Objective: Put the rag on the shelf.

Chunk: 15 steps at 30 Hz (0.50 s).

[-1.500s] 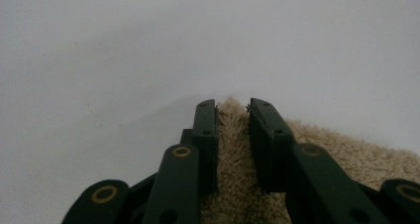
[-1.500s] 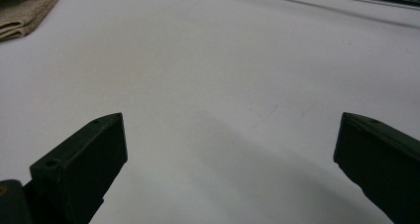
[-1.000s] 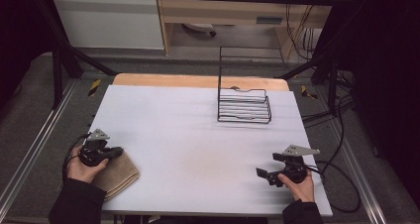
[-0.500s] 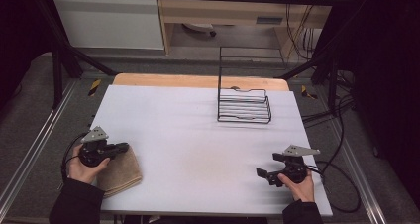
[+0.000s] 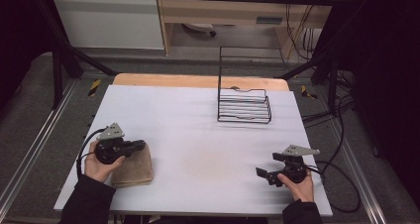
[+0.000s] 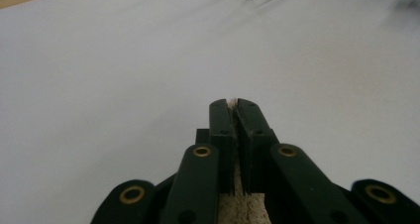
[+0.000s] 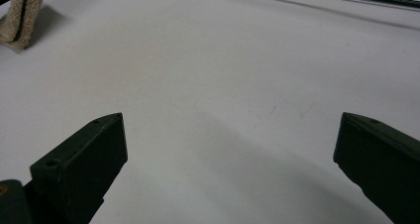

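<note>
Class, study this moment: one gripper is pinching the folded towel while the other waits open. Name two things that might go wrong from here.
1. The left gripper pinches only an edge of the beige towel, so the fold may open or the cloth may slip out if lifted.
2. The right gripper sits open near the table's front edge, far from the towel, so it may be slow to support it.

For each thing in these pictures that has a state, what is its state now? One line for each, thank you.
Left gripper: shut on the cloth.
Right gripper: open, holding nothing, low over the table.
Cloth: folded, lying at the table's near left, an edge pinched between the left jaws.
Wire rack: upright, empty, at the far right of the table.
</note>
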Motion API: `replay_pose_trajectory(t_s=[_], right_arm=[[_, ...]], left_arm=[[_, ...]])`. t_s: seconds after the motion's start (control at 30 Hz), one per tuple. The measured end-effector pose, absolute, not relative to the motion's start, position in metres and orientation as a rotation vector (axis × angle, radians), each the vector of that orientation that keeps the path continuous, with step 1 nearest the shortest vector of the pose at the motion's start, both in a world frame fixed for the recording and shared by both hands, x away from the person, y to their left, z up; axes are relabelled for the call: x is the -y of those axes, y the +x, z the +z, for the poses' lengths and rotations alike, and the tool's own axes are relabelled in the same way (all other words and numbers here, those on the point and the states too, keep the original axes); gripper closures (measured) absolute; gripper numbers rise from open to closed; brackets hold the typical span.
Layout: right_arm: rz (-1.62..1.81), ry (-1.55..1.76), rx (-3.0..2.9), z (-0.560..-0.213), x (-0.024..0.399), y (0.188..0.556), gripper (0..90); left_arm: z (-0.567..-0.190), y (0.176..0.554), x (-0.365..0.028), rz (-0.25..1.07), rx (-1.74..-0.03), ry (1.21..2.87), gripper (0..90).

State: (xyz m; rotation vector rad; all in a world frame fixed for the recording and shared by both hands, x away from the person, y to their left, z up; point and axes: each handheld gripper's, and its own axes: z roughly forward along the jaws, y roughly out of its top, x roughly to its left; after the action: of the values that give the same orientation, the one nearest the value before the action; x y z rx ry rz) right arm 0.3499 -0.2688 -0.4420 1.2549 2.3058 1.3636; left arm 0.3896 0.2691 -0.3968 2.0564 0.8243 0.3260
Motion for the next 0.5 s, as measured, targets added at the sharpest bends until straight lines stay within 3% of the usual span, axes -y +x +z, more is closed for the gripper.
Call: replay_pose_trajectory(t_s=[0.5], right_arm=[[1.362,1.249,-2.311,-0.443,0.268,0.35,0.9]], left_arm=[[-0.42,0.432,-0.215,0.319,-0.819,2.149,85.9]])
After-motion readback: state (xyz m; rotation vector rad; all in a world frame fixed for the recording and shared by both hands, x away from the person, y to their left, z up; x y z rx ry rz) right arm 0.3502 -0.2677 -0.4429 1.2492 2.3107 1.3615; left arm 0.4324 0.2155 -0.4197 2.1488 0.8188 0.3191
